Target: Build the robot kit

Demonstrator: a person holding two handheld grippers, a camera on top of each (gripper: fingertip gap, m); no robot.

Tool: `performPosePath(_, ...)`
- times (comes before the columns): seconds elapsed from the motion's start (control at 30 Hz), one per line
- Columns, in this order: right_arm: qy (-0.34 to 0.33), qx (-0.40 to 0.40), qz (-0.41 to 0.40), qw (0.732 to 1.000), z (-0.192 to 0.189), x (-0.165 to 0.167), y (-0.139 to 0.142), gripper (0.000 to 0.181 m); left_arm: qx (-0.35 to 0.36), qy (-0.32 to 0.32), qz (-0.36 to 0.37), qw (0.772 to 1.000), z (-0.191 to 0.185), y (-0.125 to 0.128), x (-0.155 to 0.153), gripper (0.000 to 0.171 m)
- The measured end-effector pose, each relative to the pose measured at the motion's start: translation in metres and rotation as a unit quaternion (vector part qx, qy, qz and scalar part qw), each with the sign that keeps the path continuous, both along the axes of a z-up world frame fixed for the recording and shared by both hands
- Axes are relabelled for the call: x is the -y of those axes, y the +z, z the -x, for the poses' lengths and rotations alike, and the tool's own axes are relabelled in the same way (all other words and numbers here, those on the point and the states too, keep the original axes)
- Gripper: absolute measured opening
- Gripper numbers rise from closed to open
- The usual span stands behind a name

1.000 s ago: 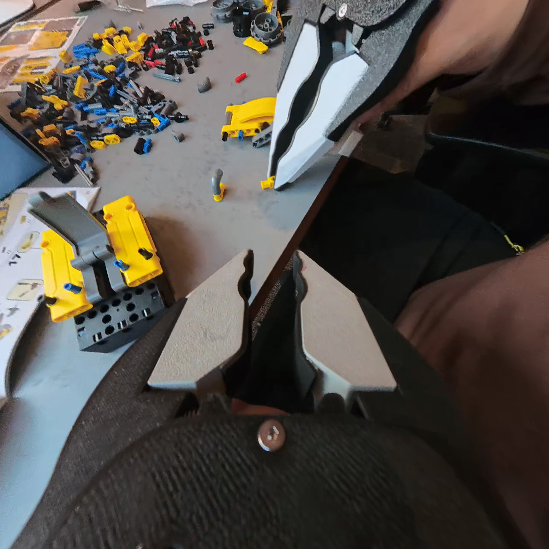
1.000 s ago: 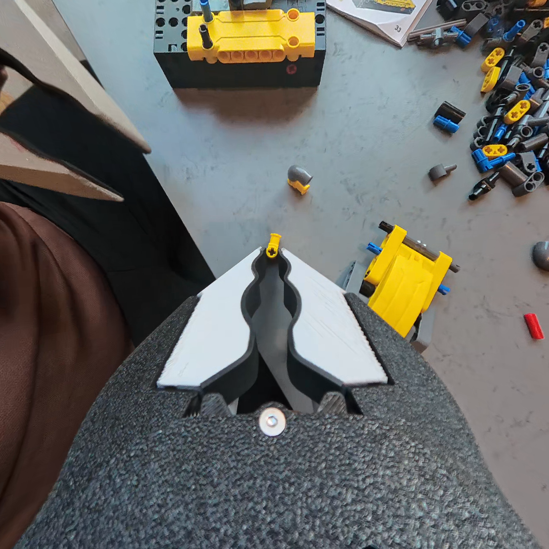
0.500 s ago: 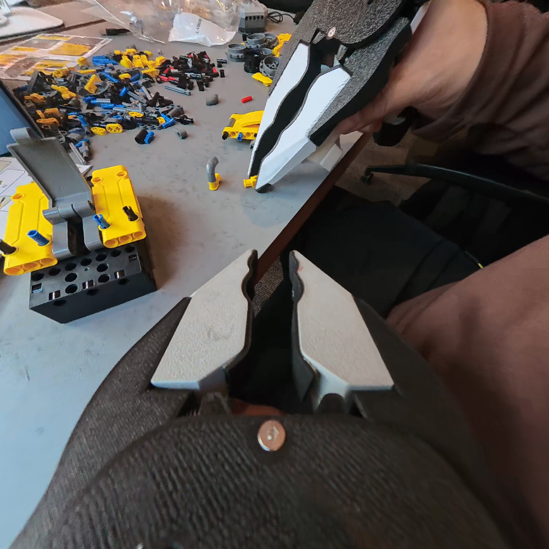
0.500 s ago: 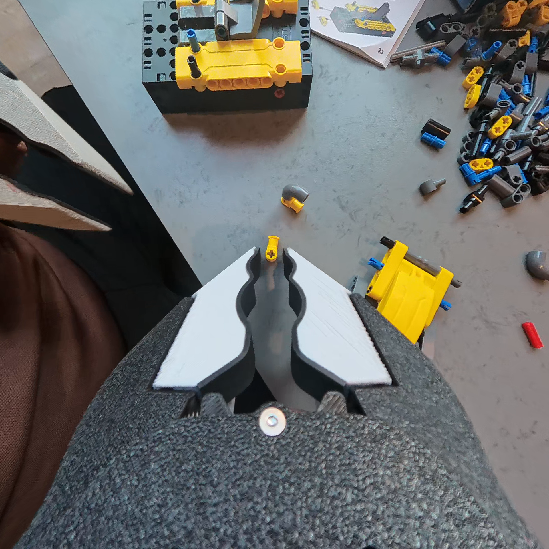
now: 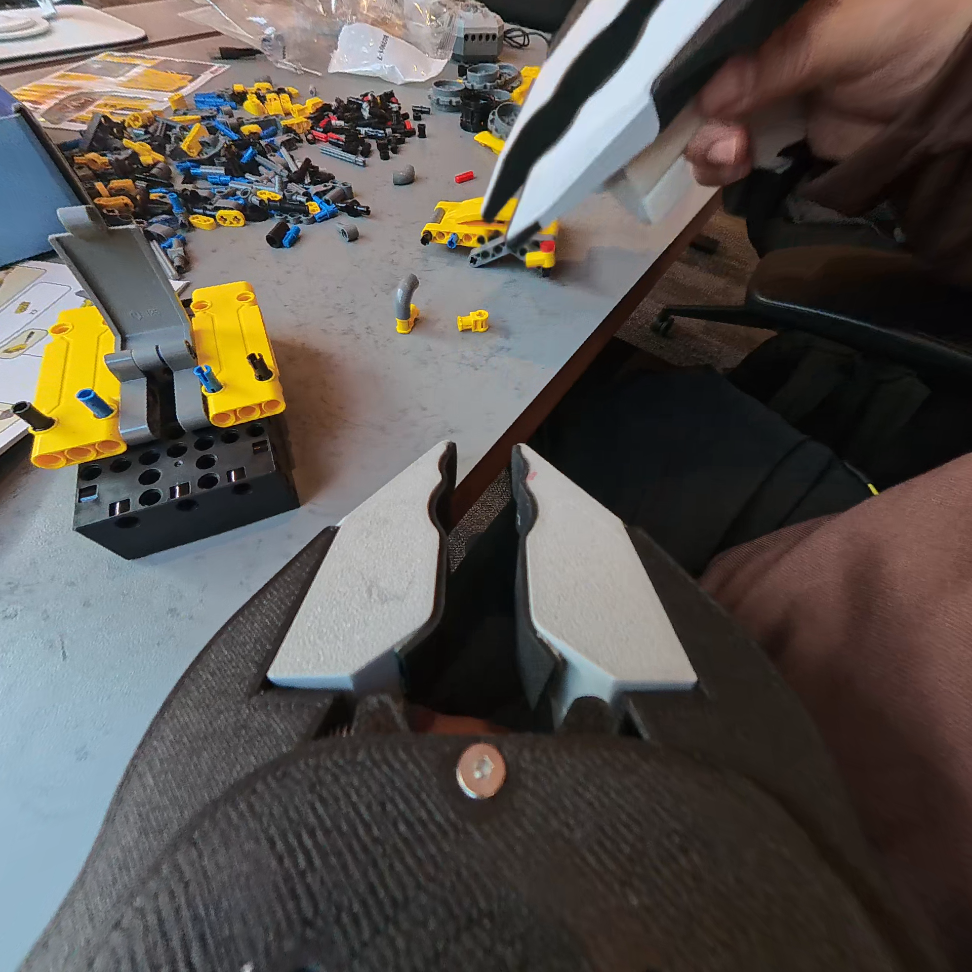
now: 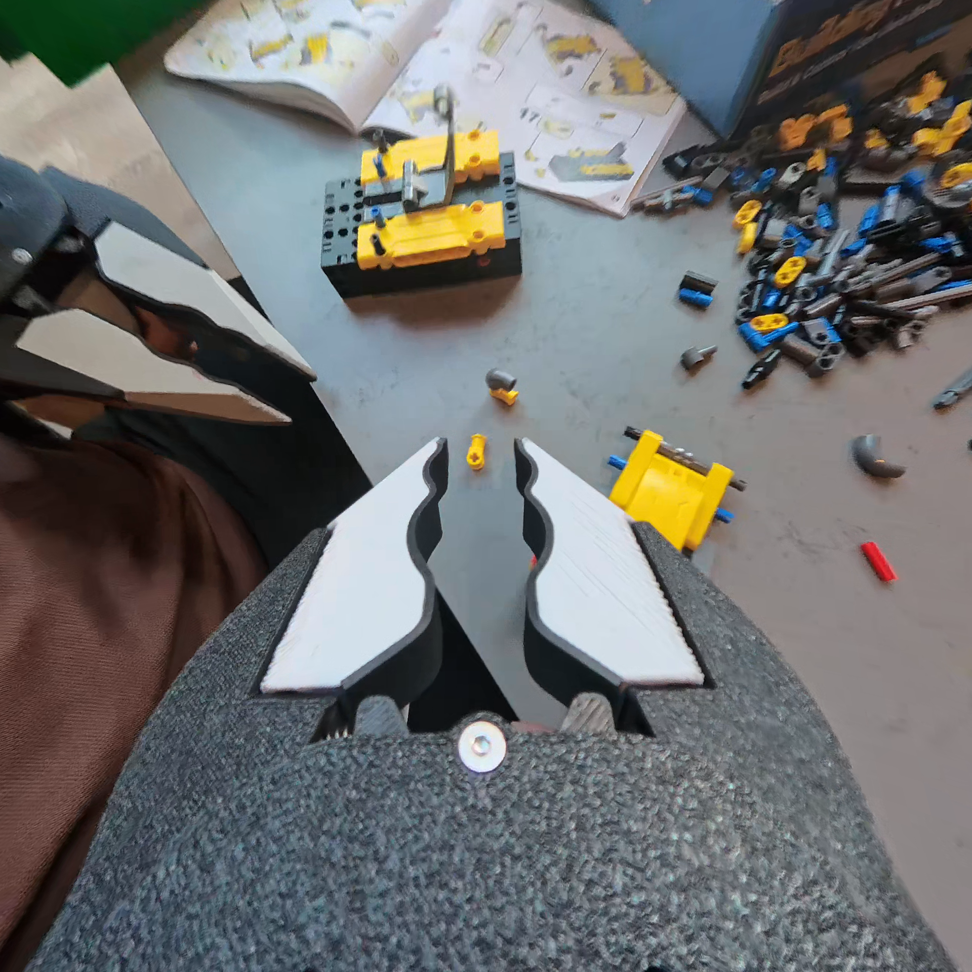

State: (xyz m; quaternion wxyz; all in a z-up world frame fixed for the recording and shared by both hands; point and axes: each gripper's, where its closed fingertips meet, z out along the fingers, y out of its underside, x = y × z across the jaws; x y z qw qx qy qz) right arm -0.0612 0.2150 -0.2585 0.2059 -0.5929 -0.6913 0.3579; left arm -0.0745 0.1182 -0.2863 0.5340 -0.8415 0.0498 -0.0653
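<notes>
My right gripper (image 6: 480,447) is open and held above the grey table (image 6: 421,342). A small yellow connector (image 6: 476,451) lies on the table below the gap between its fingertips, and neither pad touches it. In the left wrist view the connector (image 5: 472,321) lies alone, with the right gripper (image 5: 505,226) raised beyond it. My left gripper (image 5: 484,452) is open and empty over the table's front edge (image 5: 578,357); it also shows at the left of the right wrist view (image 6: 294,397). A grey elbow on a yellow piece (image 6: 502,386) stands just past the connector.
A black block with yellow panels and a grey lever (image 5: 158,394) stands to the left. A yellow sub-assembly (image 6: 673,489) lies right of the right gripper. A pile of small parts (image 5: 236,152), an open booklet (image 6: 473,68), a blue box (image 6: 736,52) and plastic bags (image 5: 368,42) lie farther back.
The right gripper was shut on the small yellow connector at the table; it opened, let the piece go onto the table and lifted away. The left gripper narrowed slightly and stayed empty.
</notes>
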Motion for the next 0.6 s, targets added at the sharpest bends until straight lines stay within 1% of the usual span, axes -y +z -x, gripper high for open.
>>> performPosePath(0.07,-0.017,-0.018,-0.003,1.0,-0.002,-0.019,0.015,0.026,0.0,0.0,0.002,1.0,0.0,-0.001,-0.001,0.018)
performPosePath(0.1,-0.029,-0.024,-0.018,0.999,-0.003,-0.034,0.021,0.026,0.0,0.0,0.002,1.0,-0.001,-0.001,-0.001,0.018)
performPosePath(0.17,-0.068,-0.029,-0.055,0.996,-0.008,-0.074,0.029,0.023,-0.001,0.0,0.001,1.0,-0.001,-0.001,-0.001,0.018)
performPosePath(0.27,-0.105,-0.004,-0.066,0.992,-0.018,-0.123,0.025,0.025,-0.002,-0.001,0.004,1.0,-0.002,-0.002,-0.002,0.018)
performPosePath(0.33,-0.113,0.021,-0.077,0.99,-0.023,-0.146,0.016,0.025,-0.004,0.0,0.005,1.0,-0.002,-0.003,-0.003,0.018)
performPosePath(0.43,-0.102,0.074,-0.081,0.989,-0.028,-0.164,-0.005,0.021,-0.006,0.0,0.005,1.0,-0.002,-0.003,-0.003,0.018)
performPosePath(0.6,-0.074,0.12,-0.079,0.987,-0.02,-0.167,-0.03,0.019,-0.007,0.0,0.012,1.0,-0.001,-0.007,-0.005,0.019)
